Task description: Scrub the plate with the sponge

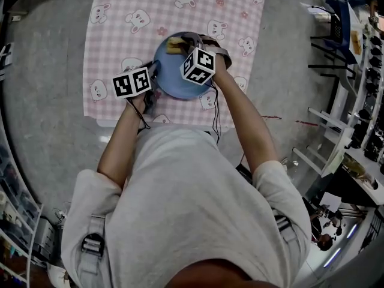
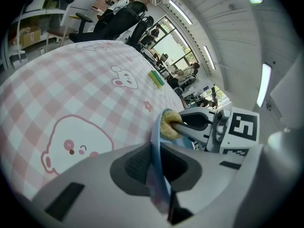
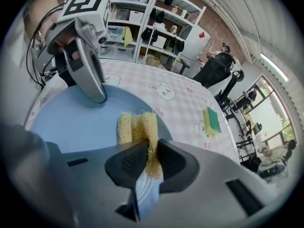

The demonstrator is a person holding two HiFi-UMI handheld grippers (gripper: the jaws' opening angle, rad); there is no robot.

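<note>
— Nearest in, that left gripper (image 2: pixel 156 167): what are you doing with it?
— I'm pinching the plate (image 2: pixel 156 127) by its near rim, jaws clenched on the blue edge. I'm doing that so the plate isn't sliding about on the cloth (image 2: pixel 71 94) while I'm pushing on it from the other side.
— And the right gripper (image 3: pixel 147 158)?
— I'm squeezing the sponge (image 3: pixel 135 127) in it, jaws biting into the yellow foam so the free end is bulging out ahead of them. I'm laying that end on the far part of the plate, near the rim and away from my left grip, so the two grippers aren't crowding each other.
— Where is the plate sitting?
— On the pink checked cloth, towards its near edge, just in front of me. Whether the held rim is lifting a little, I can't tell.
— Is that a spare sponge (image 3: pixel 212 120) out there?
— Yes, green and yellow, lying well apart at the cloth's far end. I'm not needing it; I'm judging the scrubbing to be under way.
</note>
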